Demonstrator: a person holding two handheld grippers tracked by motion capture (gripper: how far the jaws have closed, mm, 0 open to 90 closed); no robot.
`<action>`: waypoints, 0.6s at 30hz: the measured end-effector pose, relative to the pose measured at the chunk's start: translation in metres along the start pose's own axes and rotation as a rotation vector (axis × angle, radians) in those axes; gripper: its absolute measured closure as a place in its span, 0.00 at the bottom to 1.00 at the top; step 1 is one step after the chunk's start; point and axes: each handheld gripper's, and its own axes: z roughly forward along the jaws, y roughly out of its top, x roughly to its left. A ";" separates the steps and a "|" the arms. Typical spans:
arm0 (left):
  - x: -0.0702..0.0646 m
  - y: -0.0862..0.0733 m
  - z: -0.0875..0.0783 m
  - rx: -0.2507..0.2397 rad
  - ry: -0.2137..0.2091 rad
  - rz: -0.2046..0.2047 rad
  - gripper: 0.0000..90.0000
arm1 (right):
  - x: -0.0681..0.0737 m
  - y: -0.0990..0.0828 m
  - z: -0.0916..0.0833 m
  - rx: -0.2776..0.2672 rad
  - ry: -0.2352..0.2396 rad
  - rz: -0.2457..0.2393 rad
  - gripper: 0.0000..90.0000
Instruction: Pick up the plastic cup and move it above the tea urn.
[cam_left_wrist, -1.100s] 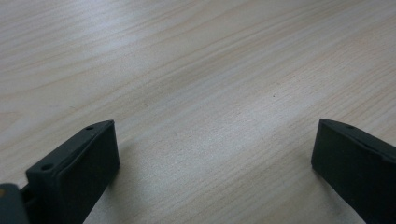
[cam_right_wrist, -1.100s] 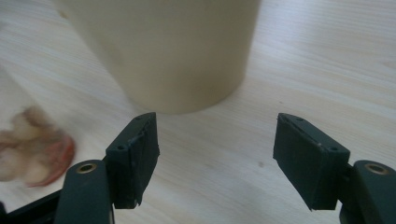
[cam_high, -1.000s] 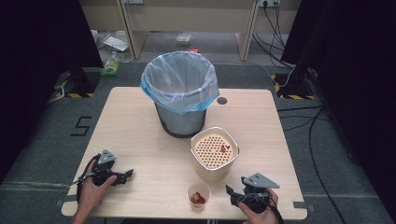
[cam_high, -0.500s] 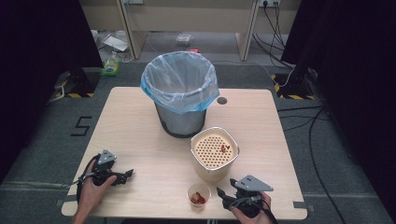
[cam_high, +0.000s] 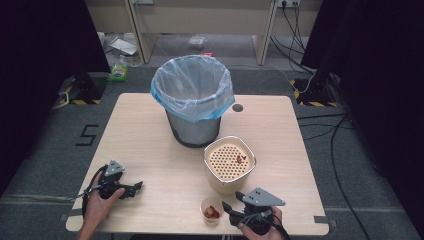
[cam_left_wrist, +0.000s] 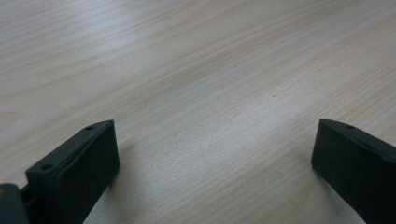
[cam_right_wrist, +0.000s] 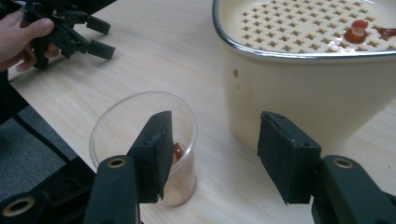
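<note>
Right tool (cam_high: 231, 208), jaws half open and just narrowing, empty, lines up beside the small cup (cam_high: 212, 209) to grasp it.

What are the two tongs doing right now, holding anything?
Left tongs: open, empty, over bare table.
Right tongs: open, just been closing, holding nothing; small clear cup beside one jaw.

The pale wooden bench (cam_high: 150, 145) looks smooth and matt, with fine grain. The small clear plastic cup (cam_right_wrist: 140, 140) is glossy. The cream perforated container (cam_right_wrist: 317, 88) has a shiny metal rim. The black claw pads (cam_right_wrist: 156, 149) are matt plastic.
</note>
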 end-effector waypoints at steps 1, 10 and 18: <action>0.000 0.000 0.000 0.000 0.000 0.000 0.00 | 0.000 0.000 0.000 0.000 0.000 0.000 0.51; 0.000 0.000 0.000 0.000 0.000 0.000 0.00 | 0.007 0.001 0.009 0.025 0.017 -0.037 0.56; 0.000 0.000 0.000 0.000 -0.001 0.000 0.00 | 0.003 -0.008 0.022 0.095 0.036 -0.051 0.62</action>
